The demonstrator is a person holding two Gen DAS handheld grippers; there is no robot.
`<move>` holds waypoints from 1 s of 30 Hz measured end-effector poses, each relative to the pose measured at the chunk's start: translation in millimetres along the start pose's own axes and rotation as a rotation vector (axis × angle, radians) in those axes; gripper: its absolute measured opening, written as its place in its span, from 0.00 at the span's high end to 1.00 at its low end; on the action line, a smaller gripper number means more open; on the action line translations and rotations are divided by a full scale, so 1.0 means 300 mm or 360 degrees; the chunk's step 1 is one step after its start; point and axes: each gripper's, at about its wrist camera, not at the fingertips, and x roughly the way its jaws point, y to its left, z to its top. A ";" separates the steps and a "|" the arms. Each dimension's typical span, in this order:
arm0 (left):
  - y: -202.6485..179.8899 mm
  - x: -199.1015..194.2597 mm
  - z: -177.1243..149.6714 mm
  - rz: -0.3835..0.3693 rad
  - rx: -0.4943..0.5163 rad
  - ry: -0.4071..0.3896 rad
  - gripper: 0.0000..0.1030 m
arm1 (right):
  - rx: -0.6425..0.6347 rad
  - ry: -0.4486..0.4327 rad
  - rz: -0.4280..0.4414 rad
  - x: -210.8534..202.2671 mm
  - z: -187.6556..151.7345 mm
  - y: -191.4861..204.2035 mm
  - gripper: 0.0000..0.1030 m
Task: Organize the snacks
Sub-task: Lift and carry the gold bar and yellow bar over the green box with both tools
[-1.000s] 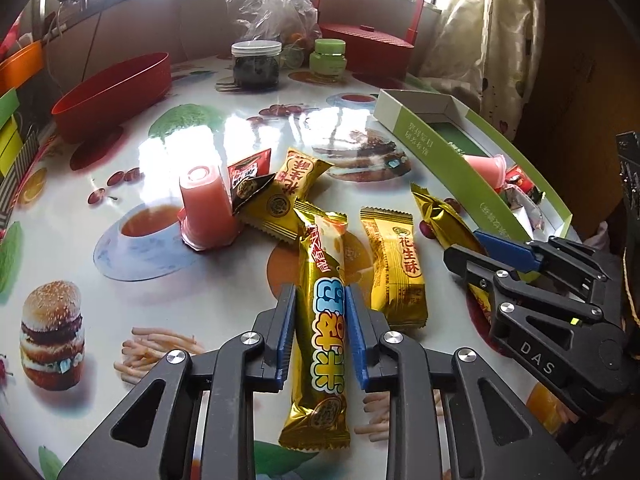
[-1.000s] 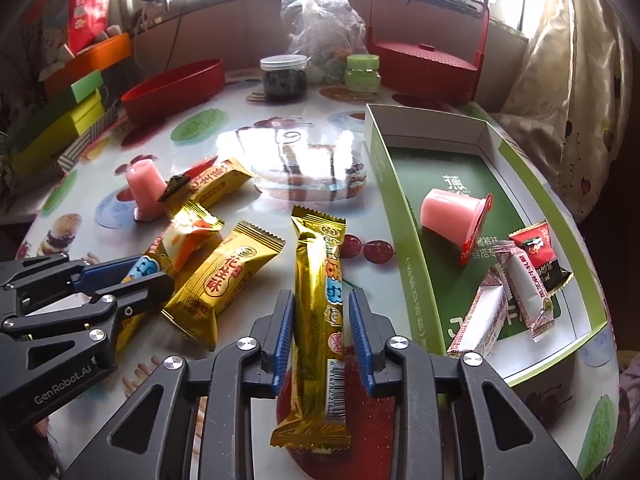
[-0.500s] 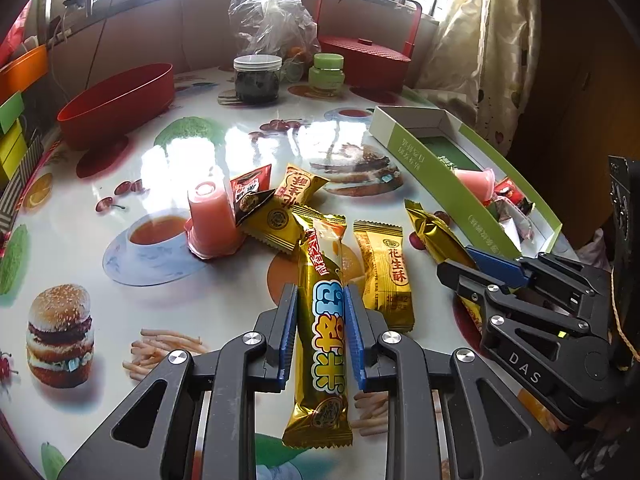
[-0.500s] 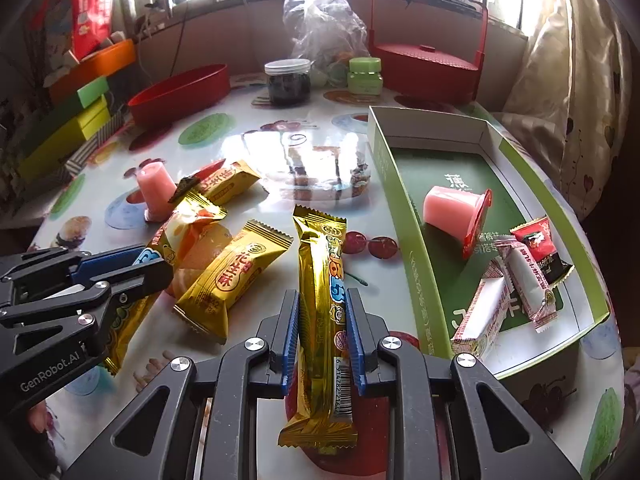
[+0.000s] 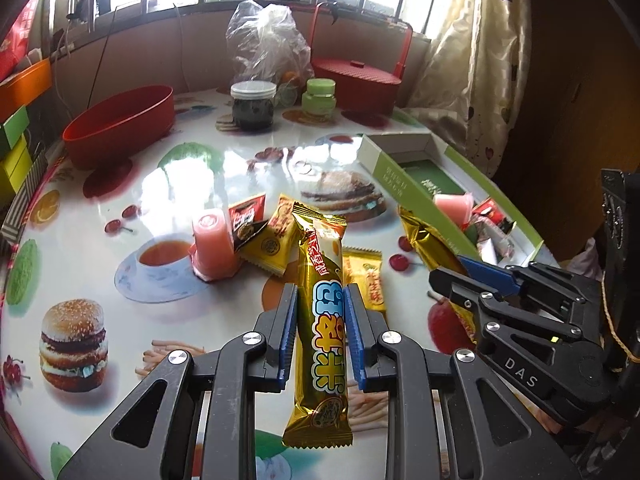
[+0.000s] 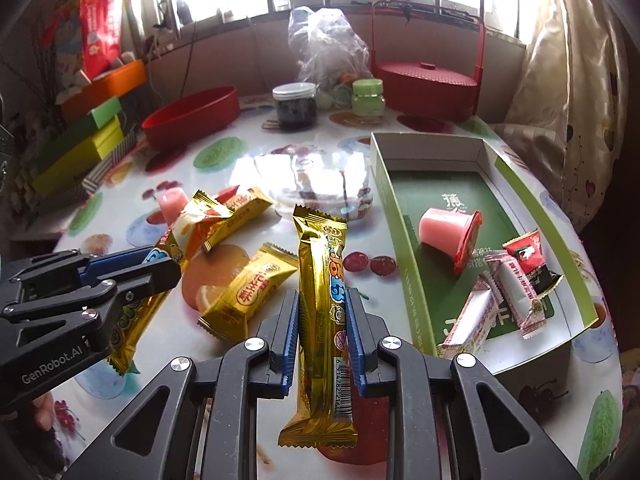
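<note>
Left wrist view, centre frame: my left gripper (image 5: 320, 332) pinches a long gold foil snack bar (image 5: 322, 320) mid-length; light, crinkly, slippery, probably crushable. Right wrist view, centre: my right gripper (image 6: 322, 334) clamps its twin gold foil bar (image 6: 322, 308) likewise, left of the green cardboard tray (image 6: 404, 248).

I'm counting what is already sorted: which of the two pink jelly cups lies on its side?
The pink jelly cup inside the green cardboard tray, red lid facing right. The other pink jelly cup stands lid-down on the printed table.
</note>
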 end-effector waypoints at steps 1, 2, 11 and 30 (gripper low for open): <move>-0.003 -0.005 0.005 -0.0009 0.0002 -0.0006 0.76 | 0.0003 -0.0005 0.0005 -0.006 0.003 -0.002 0.79; -0.005 -0.009 0.008 -0.0015 0.0004 -0.0011 0.76 | 0.0011 -0.0010 0.0014 -0.011 0.006 -0.004 0.79; -0.030 -0.031 0.042 -0.0045 0.0014 -0.0048 0.76 | 0.0031 -0.0062 0.0025 -0.056 0.025 -0.022 0.79; -0.109 -0.017 0.131 -0.0159 0.0027 -0.0088 0.76 | 0.0099 -0.0140 0.0023 -0.121 0.062 -0.097 0.79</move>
